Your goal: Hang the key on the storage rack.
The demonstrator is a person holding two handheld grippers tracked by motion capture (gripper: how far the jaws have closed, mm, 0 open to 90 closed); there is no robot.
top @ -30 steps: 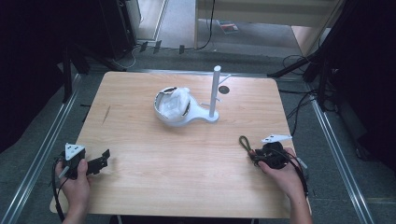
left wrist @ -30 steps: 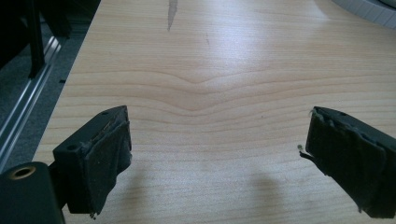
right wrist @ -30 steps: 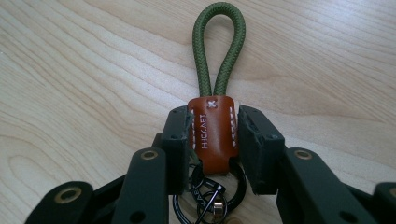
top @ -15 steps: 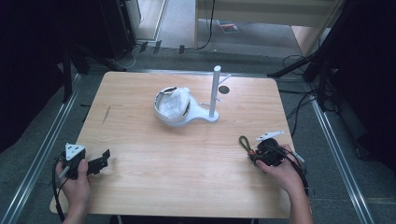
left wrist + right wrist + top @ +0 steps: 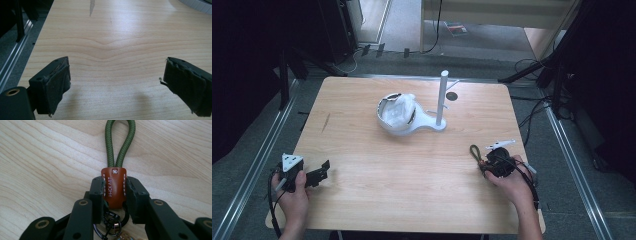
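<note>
While the right gripper (image 5: 114,192) lies low over the near right part of the wooden table (image 5: 362,195), its two black jaws have just been closing and now press on either side of a brown leather tab (image 5: 114,187), so the keychain (image 5: 479,156) is clamped between them. White stitching runs down both edges of that tab, a small white cross is sewn at its top, and stamped letters run lengthwise along it; they seem to read "HICKAET", though the print is small and I would not swear to it. Out of the tab's top comes a loop of olive-green cord (image 5: 120,142), lying flat on the wood and pointing away from the hand. Below the tab hang dark metal rings and a coppery clasp (image 5: 113,226), half hidden among the jaws. Across the table, at the near left corner, the left gripper (image 5: 116,82) rests in the other hand with its jaws spread wide and nothing between them but bare wood. Farther off, near the table's middle, stands a white stand with an upright post (image 5: 443,97) and, just beside it, a white bowl-like piece (image 5: 396,114) holding something crumpled and white.
</note>
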